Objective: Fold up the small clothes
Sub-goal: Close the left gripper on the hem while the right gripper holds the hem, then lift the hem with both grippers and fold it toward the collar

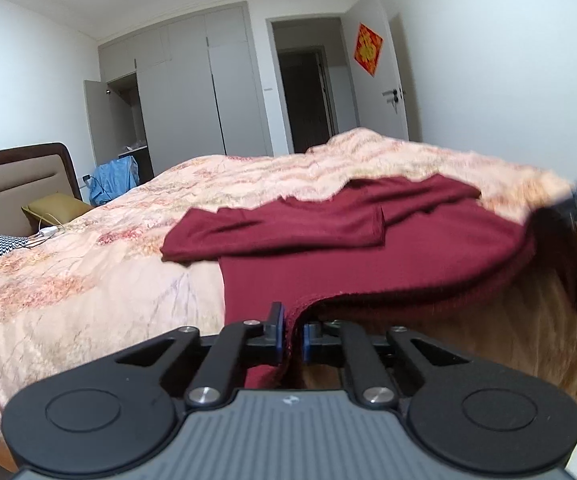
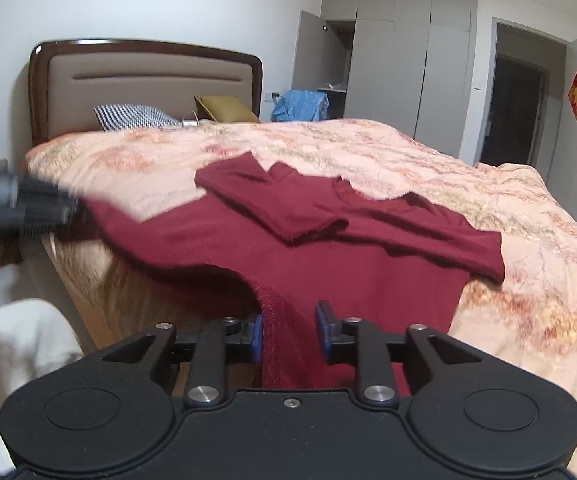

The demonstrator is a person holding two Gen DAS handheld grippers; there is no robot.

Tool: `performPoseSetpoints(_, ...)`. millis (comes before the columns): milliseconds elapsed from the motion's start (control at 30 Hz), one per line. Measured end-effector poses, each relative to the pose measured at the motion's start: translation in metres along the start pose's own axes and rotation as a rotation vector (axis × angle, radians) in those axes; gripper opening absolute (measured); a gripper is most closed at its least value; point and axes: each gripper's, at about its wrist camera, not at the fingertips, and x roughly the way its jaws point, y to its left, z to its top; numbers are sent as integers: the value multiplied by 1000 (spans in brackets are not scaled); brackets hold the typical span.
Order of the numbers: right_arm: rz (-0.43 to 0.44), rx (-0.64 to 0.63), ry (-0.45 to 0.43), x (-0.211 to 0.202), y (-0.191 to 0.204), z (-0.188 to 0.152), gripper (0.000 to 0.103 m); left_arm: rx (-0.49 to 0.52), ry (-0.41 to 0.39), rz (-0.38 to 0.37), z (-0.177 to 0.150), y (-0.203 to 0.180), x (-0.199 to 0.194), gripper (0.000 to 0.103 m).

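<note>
The left gripper (image 1: 291, 330) has its blue pads drawn almost together, and the hem of the dark red top (image 1: 368, 256) is pinched between them, with a strip of the cloth hanging down below the fingers. From that pinch the hem rises away to the right of the fingers, lifted clear of the bed (image 1: 68, 280), whose peach flowered cover spreads out ahead and to the left. Further ahead of the fingers the body of the top lies flat on the cover, with one sleeve (image 1: 280, 232) folded across the chest. The right gripper (image 2: 289, 330) stands partly apart: a rolled fold of the same hem hangs in the gap, lying against the left pad (image 2: 257, 334), while the right pad (image 2: 323, 330) stands clear of it, so the cloth is between the fingers but not squeezed. Ahead of these fingers the top stretches over the bed, both sleeves laid across it. Far to the left of the right fingers a blurred dark shape holds the other corner of the hem; it is probably the other gripper, though the blur makes that hard to confirm. Beyond the top, well ahead of the fingers, a checked pillow (image 2: 134, 116) rests against the headboard (image 2: 148, 76).
</note>
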Motion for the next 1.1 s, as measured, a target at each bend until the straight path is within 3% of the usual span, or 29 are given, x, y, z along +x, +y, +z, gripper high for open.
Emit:
performPoseSetpoints(200,-34,-16,-10,12,31,-22,74,-26,-30,-11,42,11,12,7)
performPoseSetpoints(267,-78,-59,-34,17,46,-25,83,-33,-33,-19,56,14,16,7)
performPoseSetpoints(467,-241,-227,-62,43,87,-32,88,-39,-50,-30,87,15,19,7)
performPoseSetpoints(533,-322,-267,-59,49,92,-36,85,-36,-60,-29,93,13,18,7)
performPoseSetpoints(733,-485,-288,-76,32,71,-51,60,-36,-66,-10,97,20,11,7)
performPoseSetpoints(800,-513,-299,-94,19,64,-57,46,-49,-62,-5,94,24,10,7)
performPoseSetpoints(867,-531,-322,-129,6,61,-62,40,-64,-62,-7,89,27,6,7)
performPoseSetpoints(900,-538,-335,-150,-1,62,-64,28,-67,-65,-10,85,29,3,7)
performPoseSetpoints(967,-542,-361,-178,-13,61,-69,18,-59,-70,-6,76,27,-4,7)
performPoseSetpoints(1100,-517,-359,-207,-35,52,-69,9,-29,-79,12,55,20,-21,6)
